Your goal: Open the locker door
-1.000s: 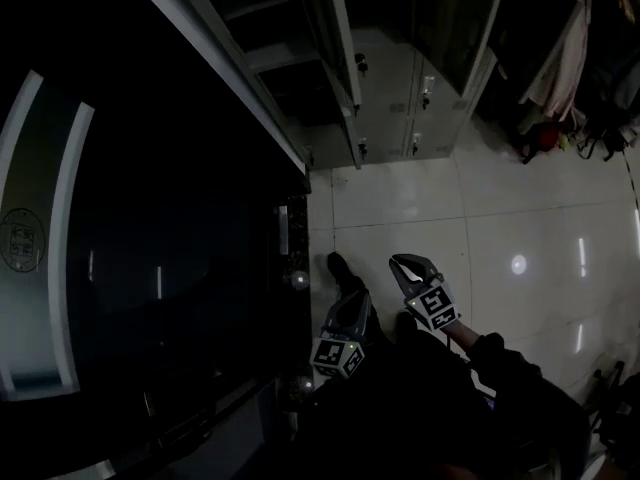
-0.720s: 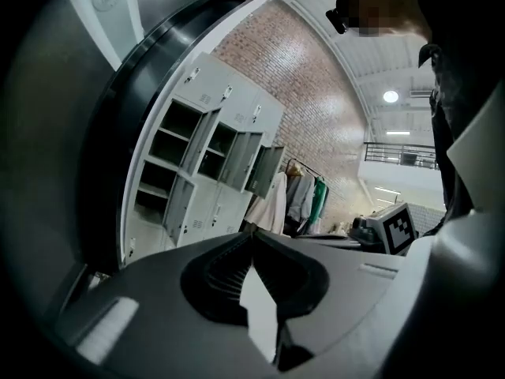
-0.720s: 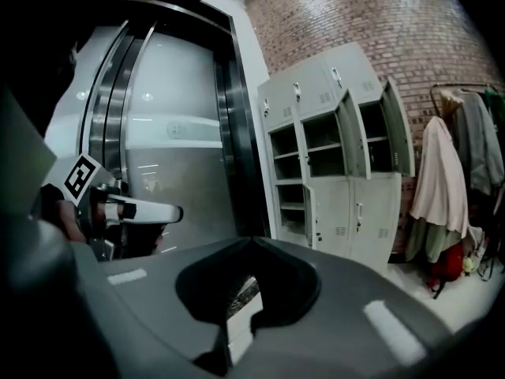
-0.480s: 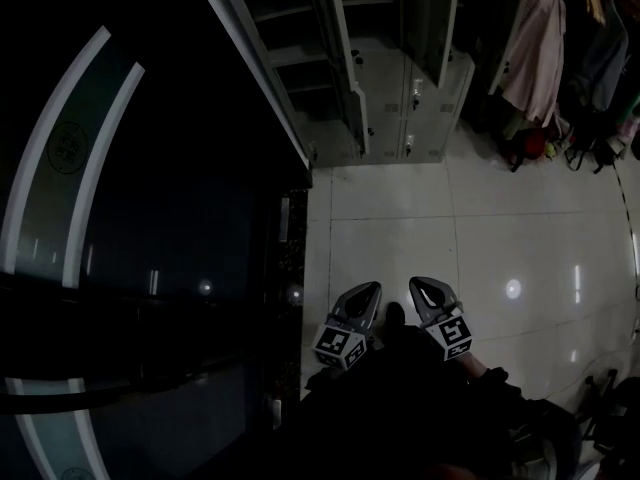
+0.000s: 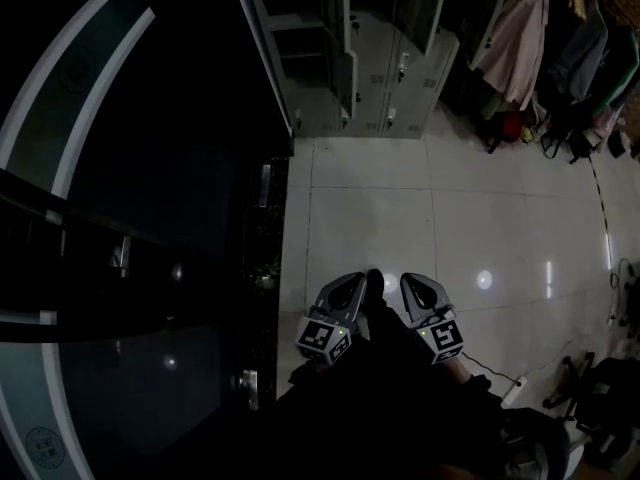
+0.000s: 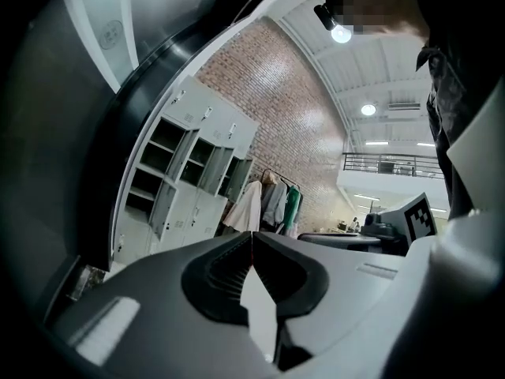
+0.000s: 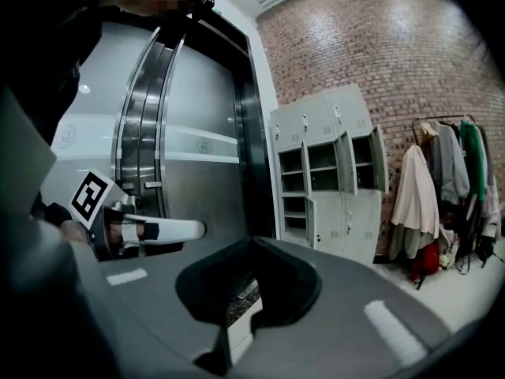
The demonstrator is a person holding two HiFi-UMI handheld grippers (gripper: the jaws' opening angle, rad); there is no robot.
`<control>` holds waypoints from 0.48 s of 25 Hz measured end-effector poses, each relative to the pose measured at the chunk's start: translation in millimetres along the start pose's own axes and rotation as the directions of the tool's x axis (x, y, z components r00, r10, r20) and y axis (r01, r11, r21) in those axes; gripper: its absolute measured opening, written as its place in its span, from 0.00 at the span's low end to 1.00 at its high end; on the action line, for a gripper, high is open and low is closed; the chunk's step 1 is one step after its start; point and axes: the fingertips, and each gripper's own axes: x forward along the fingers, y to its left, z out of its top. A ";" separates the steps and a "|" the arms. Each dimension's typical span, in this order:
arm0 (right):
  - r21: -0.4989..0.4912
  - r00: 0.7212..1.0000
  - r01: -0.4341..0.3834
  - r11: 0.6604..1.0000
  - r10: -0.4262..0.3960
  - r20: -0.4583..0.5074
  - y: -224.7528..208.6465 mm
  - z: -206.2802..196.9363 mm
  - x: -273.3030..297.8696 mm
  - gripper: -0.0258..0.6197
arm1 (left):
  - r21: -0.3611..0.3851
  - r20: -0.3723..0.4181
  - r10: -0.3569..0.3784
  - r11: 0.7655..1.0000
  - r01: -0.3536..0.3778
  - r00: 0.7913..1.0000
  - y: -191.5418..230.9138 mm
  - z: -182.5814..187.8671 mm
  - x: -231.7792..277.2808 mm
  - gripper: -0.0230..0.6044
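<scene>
The grey locker bank (image 5: pixel 370 58) stands far off against the brick wall, at the top of the head view. Several of its doors hang open and show empty shelves; the top row (image 7: pixel 316 121) looks closed. Both grippers are held close to my body at the bottom of the head view, far from the lockers. My left gripper (image 5: pixel 352 286) is shut with nothing between its jaws, its tips meeting in the left gripper view (image 6: pixel 251 235). My right gripper (image 5: pixel 410 284) is also shut and empty (image 7: pixel 252 242). The left gripper (image 7: pixel 158 230) shows beside it in the right gripper view.
A large dark metal door with curved bands (image 5: pixel 150 218) fills the left side. A rack of hanging coats (image 5: pixel 520 48) stands right of the lockers. Glossy white floor tiles (image 5: pixel 400 208) lie between me and the lockers. A cable (image 5: pixel 500 383) and dark bags (image 5: pixel 600 408) sit at lower right.
The view has backed away from the lockers, which now sit higher and smaller. Both grippers have drawn in side by side near my body.
</scene>
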 end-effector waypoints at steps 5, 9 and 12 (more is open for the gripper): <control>-0.005 1.000 0.017 1.000 -0.017 0.015 21.1 -7.0 -28.1 0.04 | 0.004 -0.009 -0.029 1.000 0.029 1.000 -23.5 -12.7 -27.4 0.07; -0.007 0.999 0.024 1.000 -0.024 0.036 25.7 -6.8 -40.2 0.04 | 0.043 0.001 -0.047 0.998 0.047 0.999 -37.5 -13.3 -31.4 0.06; -0.015 0.999 0.022 1.000 -0.021 0.042 30.1 -8.2 -44.8 0.04 | 0.056 0.007 -0.054 0.997 0.053 0.999 -44.3 -11.9 -37.1 0.07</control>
